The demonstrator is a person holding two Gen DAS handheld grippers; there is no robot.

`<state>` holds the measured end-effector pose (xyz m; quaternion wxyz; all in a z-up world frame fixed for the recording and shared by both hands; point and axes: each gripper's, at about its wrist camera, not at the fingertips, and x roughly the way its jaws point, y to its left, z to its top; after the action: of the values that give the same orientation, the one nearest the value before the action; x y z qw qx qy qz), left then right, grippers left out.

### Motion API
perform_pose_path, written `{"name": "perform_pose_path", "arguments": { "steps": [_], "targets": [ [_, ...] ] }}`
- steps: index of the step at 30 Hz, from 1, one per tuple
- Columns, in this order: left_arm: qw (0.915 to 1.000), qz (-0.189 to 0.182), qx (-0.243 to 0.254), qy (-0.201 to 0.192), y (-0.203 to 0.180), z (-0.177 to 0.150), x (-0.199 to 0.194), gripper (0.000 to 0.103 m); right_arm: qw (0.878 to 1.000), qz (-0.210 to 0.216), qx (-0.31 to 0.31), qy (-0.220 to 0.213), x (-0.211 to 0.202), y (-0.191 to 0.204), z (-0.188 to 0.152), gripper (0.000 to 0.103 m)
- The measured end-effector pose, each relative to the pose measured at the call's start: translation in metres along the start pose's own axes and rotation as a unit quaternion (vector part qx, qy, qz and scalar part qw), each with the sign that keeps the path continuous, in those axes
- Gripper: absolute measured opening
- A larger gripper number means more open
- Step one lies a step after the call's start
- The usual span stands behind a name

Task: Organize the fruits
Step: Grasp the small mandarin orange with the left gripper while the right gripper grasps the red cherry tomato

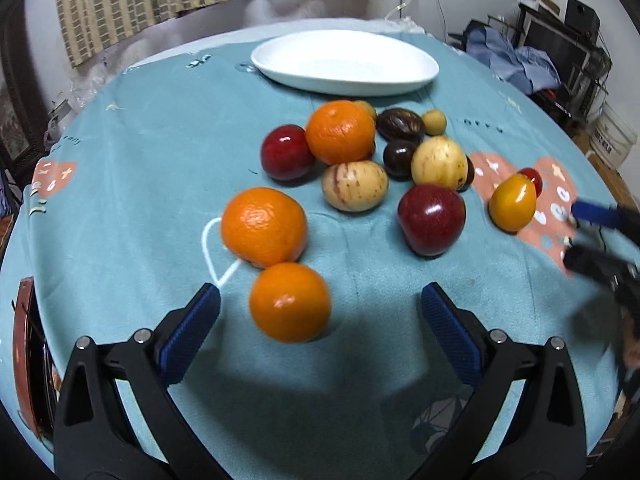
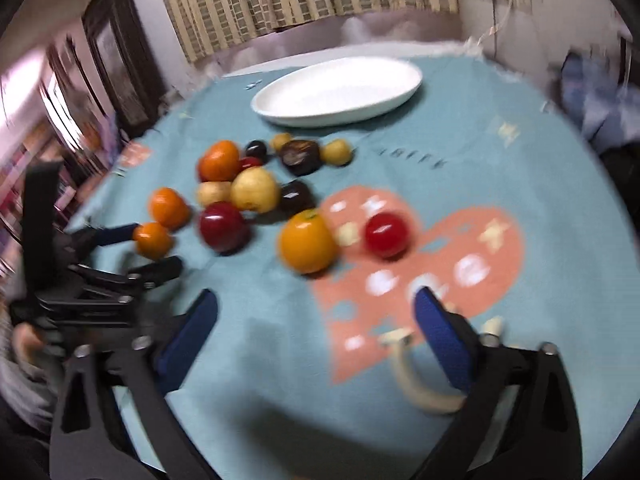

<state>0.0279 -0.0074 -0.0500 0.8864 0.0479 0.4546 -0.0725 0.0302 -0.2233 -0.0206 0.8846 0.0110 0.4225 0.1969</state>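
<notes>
A pile of fruit lies on the teal tablecloth (image 1: 140,184). My left gripper (image 1: 320,296) is open, and a small orange (image 1: 290,302) sits between its blue pads without touching them. A bigger orange (image 1: 264,226) lies just behind it. The right wrist view shows the left gripper (image 2: 156,246) around that small orange (image 2: 153,241). My right gripper (image 2: 316,298) is open over bare cloth with nothing between its fingers. Ahead of it lie a yellow-orange fruit (image 2: 306,246) and a red tomato (image 2: 386,235). The white oval plate (image 1: 344,60) stands empty at the back.
The pile holds a third orange (image 1: 340,132), two red apples (image 1: 431,220), striped yellow fruits (image 1: 355,185) and dark brown fruits (image 1: 400,124). A white cord loop (image 1: 212,248) lies beside the oranges. Curtains and furniture ring the table.
</notes>
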Motion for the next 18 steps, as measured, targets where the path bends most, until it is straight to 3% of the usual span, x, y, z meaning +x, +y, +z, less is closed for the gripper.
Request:
{"name": "perform_pose_path", "arguments": {
  "steps": [3, 8, 14, 18],
  "targets": [
    [0.9997, 0.006, 0.021, 0.013, -0.005, 0.002, 0.002, 0.101, 0.999, 0.034, 0.004, 0.003, 0.005, -0.007, 0.002, 0.080],
    [0.9987, -0.024, 0.009, 0.044, 0.005, 0.004, 0.009, 0.101, 1.000, -0.011, 0.023, -0.007, 0.017, -0.029, 0.021, 0.078],
    [0.9971, -0.042, 0.048, 0.040, 0.011, 0.000, 0.002, 0.101, 0.999, 0.023, 0.043, -0.003, 0.025, -0.041, 0.029, 0.078],
    [0.9971, -0.047, 0.050, 0.034, 0.017, 0.004, 0.000, 0.101, 0.992, 0.074, 0.107, 0.001, 0.029, -0.062, 0.025, 0.075]
  ]
}}
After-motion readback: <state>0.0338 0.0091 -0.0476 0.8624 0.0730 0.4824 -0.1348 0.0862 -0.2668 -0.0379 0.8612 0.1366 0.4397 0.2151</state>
